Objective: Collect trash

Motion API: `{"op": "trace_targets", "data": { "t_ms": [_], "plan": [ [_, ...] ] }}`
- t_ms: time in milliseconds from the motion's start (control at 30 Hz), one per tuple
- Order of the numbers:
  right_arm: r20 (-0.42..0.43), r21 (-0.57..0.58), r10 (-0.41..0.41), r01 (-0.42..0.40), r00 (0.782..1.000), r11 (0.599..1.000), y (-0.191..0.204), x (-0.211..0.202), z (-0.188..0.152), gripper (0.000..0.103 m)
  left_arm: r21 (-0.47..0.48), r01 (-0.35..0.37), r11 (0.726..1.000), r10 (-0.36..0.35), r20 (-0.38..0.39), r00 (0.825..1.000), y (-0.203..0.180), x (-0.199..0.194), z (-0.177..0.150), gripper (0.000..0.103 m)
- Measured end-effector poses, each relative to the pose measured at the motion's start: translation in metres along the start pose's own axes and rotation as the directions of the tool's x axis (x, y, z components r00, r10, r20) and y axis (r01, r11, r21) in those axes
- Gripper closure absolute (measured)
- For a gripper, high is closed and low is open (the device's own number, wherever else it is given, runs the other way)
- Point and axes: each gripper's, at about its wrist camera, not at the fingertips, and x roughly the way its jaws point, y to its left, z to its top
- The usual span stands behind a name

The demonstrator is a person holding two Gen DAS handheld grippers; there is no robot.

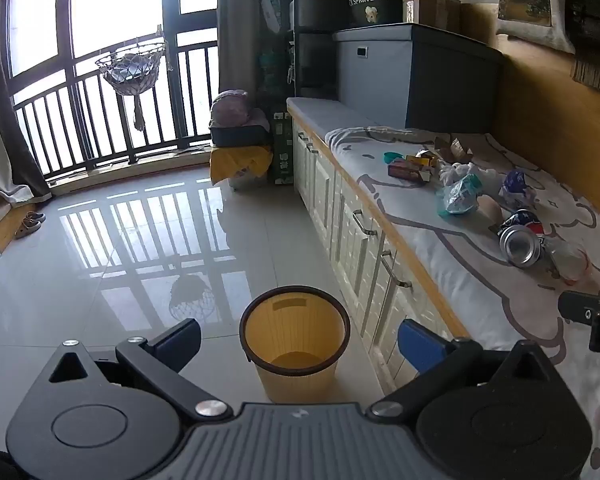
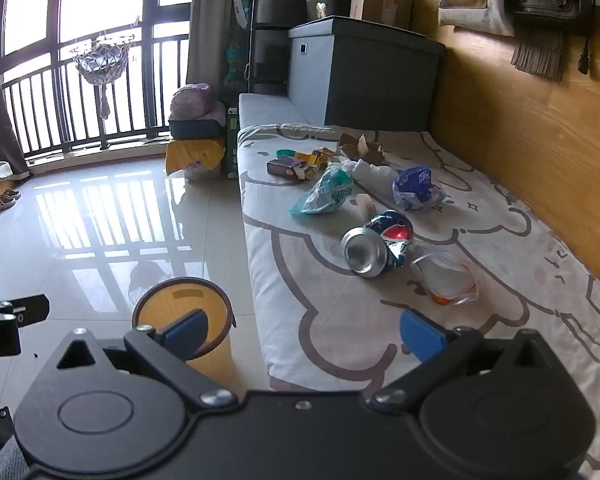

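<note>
Start with your left tool [image 1: 299, 340]: its 2 fingers stand wide apart with nothing between them, angled down over the yellow bin [image 1: 294, 336], which stands on the tiled floor [image 1: 120, 240] just beside the cabinet front under the bench [image 1: 480, 280]. The bin looks empty, so no trash is collected yet. Keep this tool clear of the bin mouth so the drop path stays free.

Your right tool [image 2: 305, 334] is also spread wide and holds nothing, tilted down over the near end of the bench's printed cover. The crushed can [image 2: 378, 244] is the closest piece, lying on its side mid-bench with its base toward you, touching the clear plastic bag [image 2: 446, 278] just beside it. Take the can first: close across its dented body, not its round end, so it cannot roll out.

Farther along lie the teal wrapper [image 2: 326, 194], the blue wrapper [image 2: 418, 188] toward the wall edge, and small cartons [image 2: 296, 166] near the far end.
</note>
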Motion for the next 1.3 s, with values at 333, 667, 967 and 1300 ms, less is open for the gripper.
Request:
{"op": "trace_targets", "data": {
  "t_ms": [333,667,967,1300],
  "plan": [
    [0.003,-0.001,-0.001,0.001,1.0,1.0,0.0002,0.0,-0.0002,0.0,-0.003,0.002,1.0,-0.002,0.003,1.0,0.0001,-0.0001,0.0,0.0],
    [0.003,-0.002,-0.002,0.002,1.0,1.0,0.0004,-0.0003,0.0002,0.0,-0.004,0.002,1.0,-0.002,0.003,1.0,0.0002,-0.0001,0.0,0.0],
    [0.003,-0.003,-0.001,0.002,1.0,1.0,0.0007,-0.0014,0.001,0.0,-0.004,0.004,1.0,-0.004,0.003,1.0,0.0003,-0.0001,0.0,0.0],
    [0.003,-0.002,-0.005,0.005,1.0,1.0,0.0011,-0.0028,0.0015,0.0,-0.004,0.005,1.0,-0.005,0.003,1.0,0.0003,-0.0001,-0.0001,0.0]
  ]
}}
